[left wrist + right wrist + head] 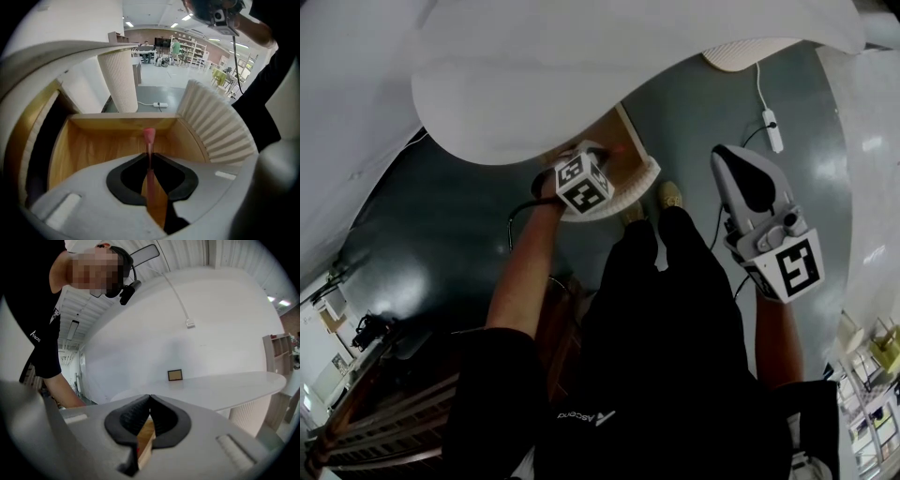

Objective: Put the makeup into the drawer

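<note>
Left gripper (149, 158): jaws pinched shut on a thin pink makeup stick (149, 140). The stick's long axis runs straight out along the jaws, up the middle of the frame, with the thicker pink end foremost. That end hangs over the open wooden drawer (89, 150), short of the back wall at frame centre; whether it touches the drawer floor I cannot tell. Judgement: the stick is already inside the drawer's outline, so the coming move is only a lowering and a release by the left arm, and the stick will likely lie front to back. Right gripper (149, 401): jaws closed tip to tip, nothing between them, held well apart at the right of the head view, taking no part. The drawer's white ribbed front (215, 124) curves along the right of the left gripper view. White table (581, 56) fills the upper head view, with a fluted pedestal (119, 79) under it. Dark glossy floor (441, 225); a large open hall with shelving behind.
</note>
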`<control>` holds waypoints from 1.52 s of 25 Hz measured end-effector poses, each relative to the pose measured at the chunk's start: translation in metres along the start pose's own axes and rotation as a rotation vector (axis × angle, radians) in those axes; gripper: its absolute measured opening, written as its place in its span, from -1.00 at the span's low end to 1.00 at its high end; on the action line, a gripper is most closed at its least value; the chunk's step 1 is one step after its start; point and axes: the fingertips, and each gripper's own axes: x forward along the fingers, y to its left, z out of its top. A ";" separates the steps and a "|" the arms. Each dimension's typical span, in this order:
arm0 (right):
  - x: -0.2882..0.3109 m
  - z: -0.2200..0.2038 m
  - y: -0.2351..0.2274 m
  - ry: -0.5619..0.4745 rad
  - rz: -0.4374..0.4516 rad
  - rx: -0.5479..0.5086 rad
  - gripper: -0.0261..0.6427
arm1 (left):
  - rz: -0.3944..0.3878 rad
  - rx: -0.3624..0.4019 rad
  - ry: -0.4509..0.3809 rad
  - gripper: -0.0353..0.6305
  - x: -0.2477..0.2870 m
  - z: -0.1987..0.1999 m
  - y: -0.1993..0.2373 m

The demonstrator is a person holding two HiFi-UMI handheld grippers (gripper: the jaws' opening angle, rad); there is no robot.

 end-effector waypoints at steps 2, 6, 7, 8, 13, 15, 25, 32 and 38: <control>-0.001 -0.002 -0.001 0.012 -0.006 0.002 -0.91 | -0.011 -0.005 0.024 -0.74 0.008 -0.007 0.002; -0.002 -0.006 -0.003 0.033 -0.017 -0.002 -0.91 | -0.026 -0.017 0.077 -0.74 0.022 -0.020 0.008; -0.002 -0.007 -0.004 0.039 -0.019 -0.004 -0.91 | -0.030 -0.019 0.089 -0.74 0.026 -0.023 0.009; -0.002 -0.009 -0.004 0.044 -0.020 -0.005 -0.91 | -0.032 -0.020 0.100 -0.74 0.029 -0.026 0.009; -0.006 -0.012 -0.009 0.063 -0.029 -0.002 -0.91 | -0.052 -0.026 0.124 -0.73 0.043 -0.028 0.007; -0.006 -0.013 -0.009 0.063 -0.028 -0.004 -0.91 | -0.059 -0.030 0.131 -0.73 0.047 -0.030 0.005; -0.005 -0.026 -0.008 0.064 -0.004 0.000 -0.91 | -0.056 -0.062 0.130 -0.65 0.052 -0.031 0.003; -0.003 -0.015 0.000 0.038 0.023 -0.007 -0.91 | -0.025 -0.035 0.059 -0.65 0.013 -0.006 -0.001; 0.002 0.000 0.004 -0.003 0.059 -0.015 -0.91 | 0.047 -0.040 -0.069 -0.68 -0.044 0.035 -0.004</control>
